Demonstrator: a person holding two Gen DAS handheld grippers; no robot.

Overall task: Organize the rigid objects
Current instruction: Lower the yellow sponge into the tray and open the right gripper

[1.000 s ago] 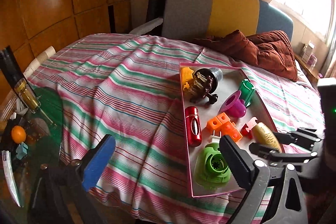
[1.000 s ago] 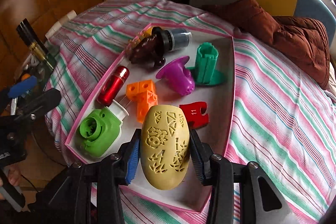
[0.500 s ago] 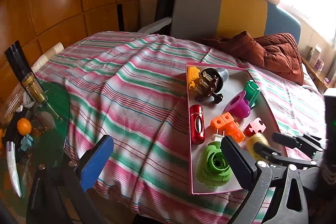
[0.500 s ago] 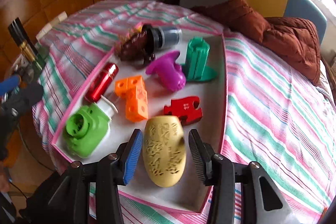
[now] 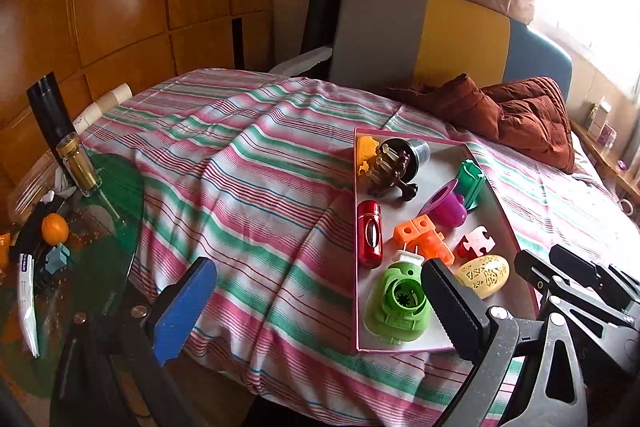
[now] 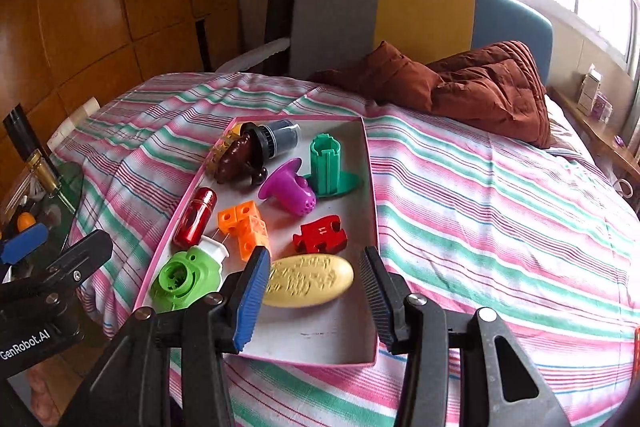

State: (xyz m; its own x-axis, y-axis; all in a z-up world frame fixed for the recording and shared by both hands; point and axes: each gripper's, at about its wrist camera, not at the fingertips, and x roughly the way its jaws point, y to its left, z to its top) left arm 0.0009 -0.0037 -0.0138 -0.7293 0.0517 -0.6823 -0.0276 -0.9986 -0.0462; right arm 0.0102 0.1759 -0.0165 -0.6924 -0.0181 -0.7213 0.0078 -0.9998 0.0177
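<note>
The right gripper (image 6: 314,297) tilts down over the pink tray (image 6: 370,187), fingers spread around the untouched yellow egg (image 6: 308,281).

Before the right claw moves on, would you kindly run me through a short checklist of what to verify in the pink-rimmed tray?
1. Yellow patterned oval piece released: ok, lying flat, clear of both pads.
2. Right claw open: ok, nothing held.
3. Oval piece inside the pink-rimmed white tray: ok, near corner.
4. Red puzzle-shaped piece undisturbed: ok, apart from the oval.
5. Left claw empty: ok, open over the striped bedspread.
6. More items left outside the tray: cannot tell.
</note>
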